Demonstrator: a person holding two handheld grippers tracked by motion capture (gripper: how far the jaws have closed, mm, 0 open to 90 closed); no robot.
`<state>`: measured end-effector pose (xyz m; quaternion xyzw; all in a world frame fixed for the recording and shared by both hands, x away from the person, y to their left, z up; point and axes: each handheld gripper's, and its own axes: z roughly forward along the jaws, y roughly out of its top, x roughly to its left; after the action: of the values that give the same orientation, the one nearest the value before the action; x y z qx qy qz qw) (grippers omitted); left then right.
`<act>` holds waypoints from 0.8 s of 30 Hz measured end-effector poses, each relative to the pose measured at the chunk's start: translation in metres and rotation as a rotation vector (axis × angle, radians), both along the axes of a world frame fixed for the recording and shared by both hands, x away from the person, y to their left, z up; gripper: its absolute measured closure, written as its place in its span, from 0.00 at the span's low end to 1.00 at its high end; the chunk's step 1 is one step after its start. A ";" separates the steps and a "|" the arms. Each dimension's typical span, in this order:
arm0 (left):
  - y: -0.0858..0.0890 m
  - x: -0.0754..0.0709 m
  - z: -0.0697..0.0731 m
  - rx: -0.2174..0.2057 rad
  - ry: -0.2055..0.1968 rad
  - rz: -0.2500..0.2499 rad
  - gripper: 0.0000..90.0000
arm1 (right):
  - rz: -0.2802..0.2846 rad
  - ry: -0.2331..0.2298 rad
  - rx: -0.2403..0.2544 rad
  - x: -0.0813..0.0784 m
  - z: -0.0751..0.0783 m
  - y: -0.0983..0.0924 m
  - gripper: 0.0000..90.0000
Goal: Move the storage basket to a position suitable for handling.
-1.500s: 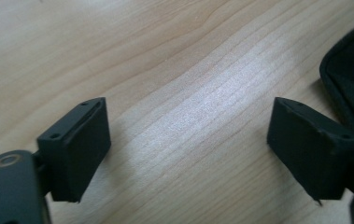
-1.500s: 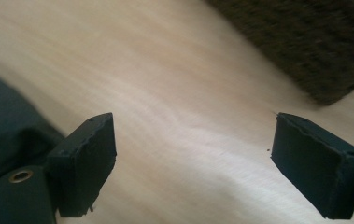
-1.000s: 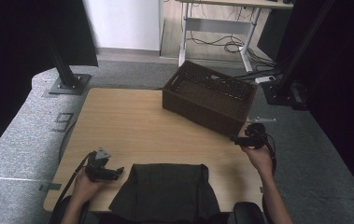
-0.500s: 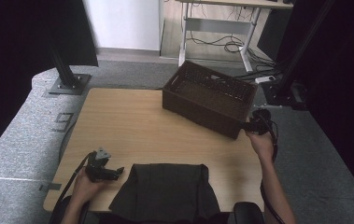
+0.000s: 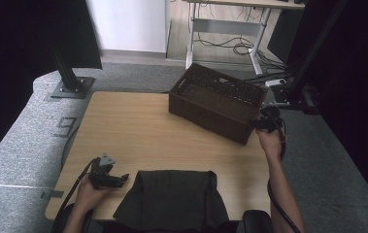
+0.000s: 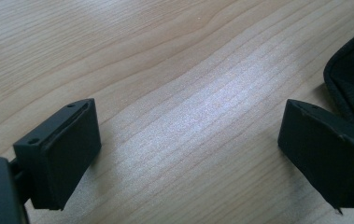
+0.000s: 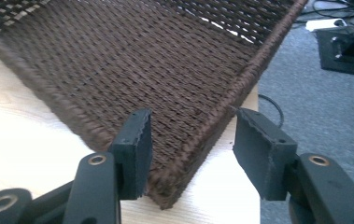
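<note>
We saw a brown woven basket (image 5: 215, 101) standing on the far right part of the wooden desk (image 5: 133, 131), turned a little so one corner pointed at the person's right hand. The right gripper (image 5: 264, 122) was at that near right corner of the basket. In the right gripper view, the basket corner (image 7: 174, 186) sat between the two black fingers (image 7: 135, 151). The left one looked to be right up against the weave, and the right one stood a little way off the edge. The fingers had just been closing in, half shut, with the corner between them, but they were not yet pressing on it from both sides.

The left gripper (image 5: 118, 180) lay low on the near left part of the desk, in the person's left hand (image 5: 92, 191). In the left gripper view its fingers (image 6: 67, 154) were wide apart, with only bare wood between them. A dark cloth (image 5: 172, 196) lay flat at the near edge of the desk, just beside the left gripper, and its edge (image 6: 352, 70) showed at the right of the left gripper view.

On the grey floor (image 5: 21, 145) to the left of the desk we could read a big "9" (image 5: 65, 127). We found no other words or labels to read on the basket, the cloth or the grippers.
</note>
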<state>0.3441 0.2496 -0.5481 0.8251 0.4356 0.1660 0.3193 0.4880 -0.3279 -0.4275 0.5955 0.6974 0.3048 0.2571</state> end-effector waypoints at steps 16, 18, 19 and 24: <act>0.000 0.000 0.000 0.000 0.000 0.000 0.06 | -0.028 0.051 0.005 0.012 -0.017 0.001 0.65; 0.000 0.000 0.000 0.000 0.000 0.001 0.06 | -0.027 0.050 0.001 0.011 -0.018 0.001 0.66; 0.000 0.000 0.000 0.000 0.000 0.001 0.06 | -0.027 0.050 0.001 0.011 -0.018 0.001 0.66; 0.000 0.000 0.000 0.000 0.000 0.001 0.06 | -0.023 0.046 -0.022 0.006 -0.018 0.005 0.66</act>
<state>0.3438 0.2493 -0.5481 0.8248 0.4362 0.1660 0.3192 0.4942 -0.3231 -0.4459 0.6073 0.6997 0.2804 0.2509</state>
